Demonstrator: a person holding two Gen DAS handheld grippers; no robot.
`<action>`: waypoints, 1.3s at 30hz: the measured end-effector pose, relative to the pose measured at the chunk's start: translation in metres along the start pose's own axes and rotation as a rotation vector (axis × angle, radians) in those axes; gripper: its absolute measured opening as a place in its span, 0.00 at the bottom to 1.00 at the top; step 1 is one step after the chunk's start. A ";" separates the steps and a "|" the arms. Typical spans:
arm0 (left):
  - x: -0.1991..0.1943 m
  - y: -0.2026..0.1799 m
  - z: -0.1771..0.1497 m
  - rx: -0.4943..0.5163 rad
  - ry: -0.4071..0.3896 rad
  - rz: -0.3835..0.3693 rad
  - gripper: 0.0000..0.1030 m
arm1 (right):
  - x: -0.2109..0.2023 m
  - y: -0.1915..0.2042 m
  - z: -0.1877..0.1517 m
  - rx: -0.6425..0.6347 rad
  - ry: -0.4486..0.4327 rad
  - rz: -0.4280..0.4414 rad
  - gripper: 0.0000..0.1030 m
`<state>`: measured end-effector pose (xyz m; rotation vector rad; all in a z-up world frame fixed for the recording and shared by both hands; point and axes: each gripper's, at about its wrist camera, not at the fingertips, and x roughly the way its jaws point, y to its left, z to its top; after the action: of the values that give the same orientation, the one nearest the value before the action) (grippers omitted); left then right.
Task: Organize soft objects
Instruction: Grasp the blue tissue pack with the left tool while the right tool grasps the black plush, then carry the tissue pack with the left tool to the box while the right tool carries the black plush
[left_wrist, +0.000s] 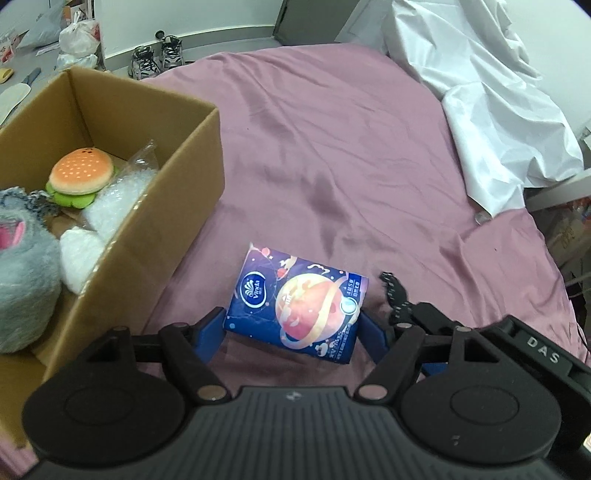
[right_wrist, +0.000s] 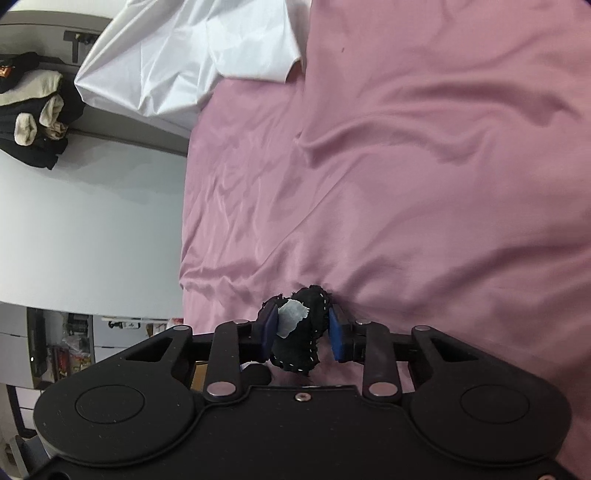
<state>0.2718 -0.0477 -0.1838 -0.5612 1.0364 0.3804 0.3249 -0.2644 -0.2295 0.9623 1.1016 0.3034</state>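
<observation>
- Holding a dark blue tissue pack printed with a planet (left_wrist: 295, 306) between its blue-padded fingers, the left gripper (left_wrist: 293, 328) hangs over the mauve satin bed sheet (left_wrist: 351, 147), just beside the open brown cardboard box (left_wrist: 199, 147).
- The right gripper (right_wrist: 303, 332) has its fingers drawn narrow around a small black fabric piece with white stitching and a pale tag (right_wrist: 301, 332), low over the same sheet.
- Inside the box lie a plush hamburger toy (left_wrist: 81, 173), a grey fluffy toy (left_wrist: 26, 269) and clear plastic packing (left_wrist: 118, 192).
- Risk: the pack appears caught mainly at its lower corners, so tilting it could let the slick wrapper slip out.
- Risk: the black piece is limp, so a dangling end could snag the box's near wall.
- Room: the sheet ahead lies open; the box rim bounds the left, crumpled white fabric (left_wrist: 480, 92) the far right.
</observation>
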 end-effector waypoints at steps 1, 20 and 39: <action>-0.003 0.000 -0.001 0.003 0.001 -0.003 0.73 | -0.005 0.000 -0.001 -0.006 -0.008 0.000 0.28; -0.090 0.018 -0.004 0.056 -0.059 -0.069 0.73 | -0.090 0.018 -0.033 -0.080 -0.178 -0.009 0.28; -0.158 0.059 -0.008 0.041 -0.118 -0.118 0.73 | -0.143 0.067 -0.076 -0.182 -0.242 0.013 0.28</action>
<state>0.1609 -0.0108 -0.0624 -0.5537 0.8913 0.2839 0.2100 -0.2790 -0.0984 0.8204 0.8321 0.2850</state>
